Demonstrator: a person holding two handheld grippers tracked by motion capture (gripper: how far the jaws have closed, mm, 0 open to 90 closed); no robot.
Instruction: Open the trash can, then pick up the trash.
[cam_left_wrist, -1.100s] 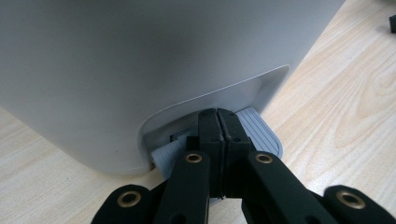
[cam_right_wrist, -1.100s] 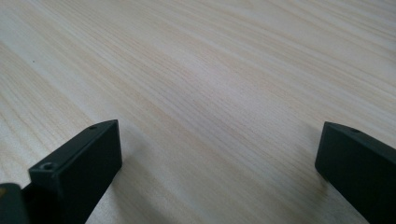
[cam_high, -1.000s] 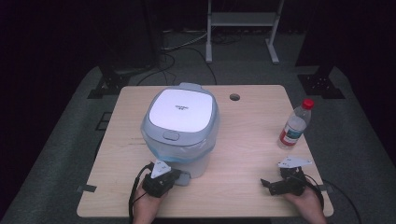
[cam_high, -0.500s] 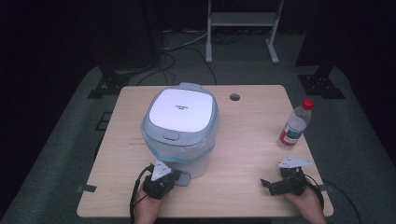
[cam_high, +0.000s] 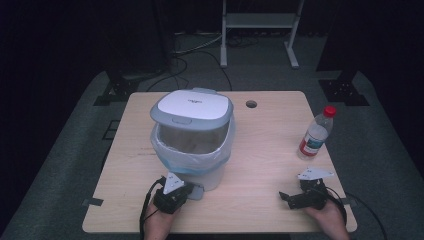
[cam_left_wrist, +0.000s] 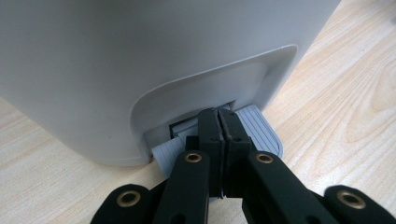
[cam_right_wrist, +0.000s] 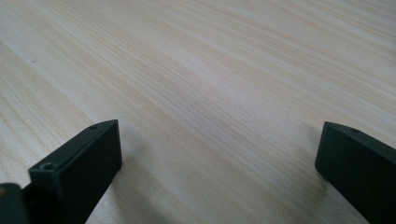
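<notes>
A pale grey pedal bin (cam_high: 192, 165) with a clear liner stands left of the table's middle. Its white lid (cam_high: 192, 106) is lifted at the front, so the inside shows. My left gripper (cam_high: 189, 189) is shut, with nothing between the jaws. In the left gripper view its tips (cam_left_wrist: 218, 115) rest on top of the ribbed grey pedal (cam_left_wrist: 262, 130) at the bin's base. My right gripper (cam_high: 286, 199) lies on the table at the front right, pointing left. It (cam_right_wrist: 219, 154) is open, with bare wood between its jaws.
A clear plastic bottle (cam_high: 316, 134) with a red cap stands upright at the right edge of the wooden table (cam_high: 270, 150). A cable hole (cam_high: 251, 104) sits behind the bin. Beyond the table are a dark floor and stand legs.
The bin's lid, flat on the bin in the earlier frames, now stands lifted at the front. Neither hand has shifted.
</notes>
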